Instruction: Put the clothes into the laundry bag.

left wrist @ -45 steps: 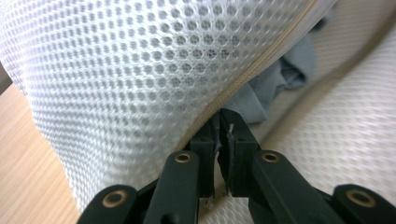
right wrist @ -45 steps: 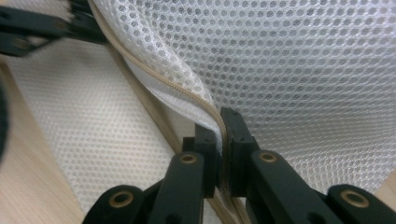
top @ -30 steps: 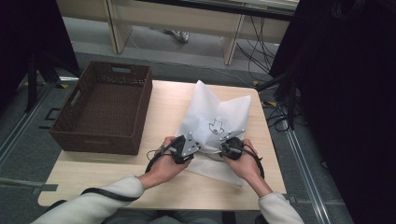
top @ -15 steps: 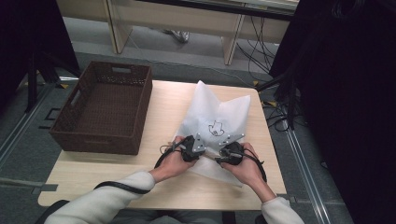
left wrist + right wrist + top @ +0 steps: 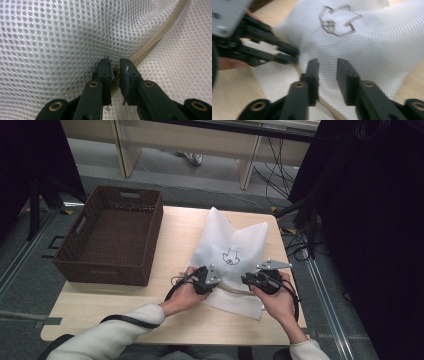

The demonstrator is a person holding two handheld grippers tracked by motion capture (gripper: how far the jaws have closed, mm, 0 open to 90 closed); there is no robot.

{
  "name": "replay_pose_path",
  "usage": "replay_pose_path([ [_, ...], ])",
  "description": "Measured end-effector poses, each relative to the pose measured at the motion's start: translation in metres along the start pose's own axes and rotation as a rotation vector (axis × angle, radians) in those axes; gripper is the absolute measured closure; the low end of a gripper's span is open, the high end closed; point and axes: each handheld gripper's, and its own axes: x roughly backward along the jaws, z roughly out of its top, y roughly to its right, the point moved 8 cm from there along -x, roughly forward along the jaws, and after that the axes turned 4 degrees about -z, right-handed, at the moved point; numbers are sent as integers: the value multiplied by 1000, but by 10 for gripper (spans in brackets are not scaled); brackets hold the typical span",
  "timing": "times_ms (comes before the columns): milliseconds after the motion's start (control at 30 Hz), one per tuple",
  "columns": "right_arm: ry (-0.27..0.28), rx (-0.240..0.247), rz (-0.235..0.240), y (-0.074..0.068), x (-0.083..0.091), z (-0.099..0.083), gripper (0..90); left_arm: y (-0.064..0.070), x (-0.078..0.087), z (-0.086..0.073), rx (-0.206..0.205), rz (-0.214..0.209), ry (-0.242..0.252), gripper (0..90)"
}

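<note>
A white mesh bag point(image 5: 232, 247) with a dark line drawing point(image 5: 230, 256) lies on the wooden table point(image 5: 100, 305), and a beige zipper point(image 5: 152, 47) runs along its near part. My left gripper point(image 5: 206, 281) sits at the bag's near left edge. Its jaws point(image 5: 115, 61) are pinched almost together on the mesh at the zipper seam. My right gripper point(image 5: 249, 281) hovers over the bag's near right part. It point(image 5: 328, 61) is open, with nothing between its fingers. The left gripper point(image 5: 295, 55) is just to its left.
An empty brown wicker basket point(image 5: 102, 270) stands on the table's left half, beside the bag. Beyond the far edge are desk legs point(image 5: 247, 167). Cables point(image 5: 295, 247) lie on the floor off the right side. Bare tabletop lies in front of the hands.
My left gripper has moved right, onto the bag's near edge, and closed on the zipper seam. The right gripper shifted slightly and stays open.
</note>
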Motion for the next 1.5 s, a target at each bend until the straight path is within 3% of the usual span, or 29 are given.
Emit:
replay_pose_path([
  [133,12,-26,-30,11,-6,-5,747,4,10,1,2,-13,25,761],
  [167,31,-2,-40,15,-8,-5,737,4,15,1,2,-20,34,755],
  [200,35,-34,-46,15,-8,-4,723,5,20,2,4,-23,45,746],
  [233,35,-17,-56,17,-7,-4,711,5,27,2,0,-25,55,735],
  [267,45,-57,-54,15,-7,-4,701,5,34,1,-1,-24,66,728],
  [300,47,-66,-55,15,-6,-3,694,4,43,1,-3,-24,71,717],
  [333,59,-44,-62,17,-7,-2,683,4,51,1,-5,-21,87,704],
  [433,78,-48,-69,17,-7,-1,660,-1,78,-3,-12,-8,108,673],
  [467,100,-66,-78,15,-9,1,654,-4,86,-4,4,4,136,658],
  [500,103,-64,-79,16,-9,1,644,-9,95,-8,4,20,128,640],
  [567,77,-65,-70,14,-7,-1,629,-20,112,-15,11,57,149,594],
  [600,81,-65,-74,14,-8,-1,623,-25,119,-19,42,70,173,572],
  [667,84,-69,-77,15,-8,-2,610,-35,135,-29,55,101,186,515],
  [700,101,-29,-86,20,-9,-1,604,-41,144,-35,49,122,195,491],
  [767,124,-65,-97,19,-10,1,594,-49,162,-47,92,154,226,453],
  [800,103,-42,-94,21,-8,-1,590,-50,171,-53,128,161,244,438],
  [833,86,-106,-82,16,-8,-2,587,-52,180,-59,136,175,252,426],
  [900,102,-79,-99,20,-9,-2,581,-50,193,-72,138,195,264,406],
  [933,115,-81,-100,19,-10,-1,577,-47,198,-78,150,195,269,398],
  [967,123,-48,-106,22,-10,-1,574,-43,201,-86,149,195,269,393],
  [1067,116,-52,-98,19,-11,-3,566,-29,204,-107,147,164,224,384],
  [1133,125,-41,-112,19,-12,-3,562,-23,207,-114,164,145,223,376],
  [1167,126,-29,-120,20,-11,-3,559,-21,208,-117,177,139,218,367],
  [1233,107,-52,-116,17,-12,-5,556,-22,211,-117,190,142,228,362],
  [1267,115,-47,-118,17,-14,-6,555,-25,212,-117,169,147,230,357],
  [1300,105,-39,-104,17,-15,-6,553,-26,211,-117,186,146,235,354],
  [1367,108,-13,-128,19,-16,-7,549,-25,209,-118,201,131,228,352],
  [1433,108,-41,-134,16,-16,-8,546,-24,208,-119,195,121,223,353],
  [1500,97,-30,-129,17,-16,-9,544,-24,208,-118,194,125,224,353],
])
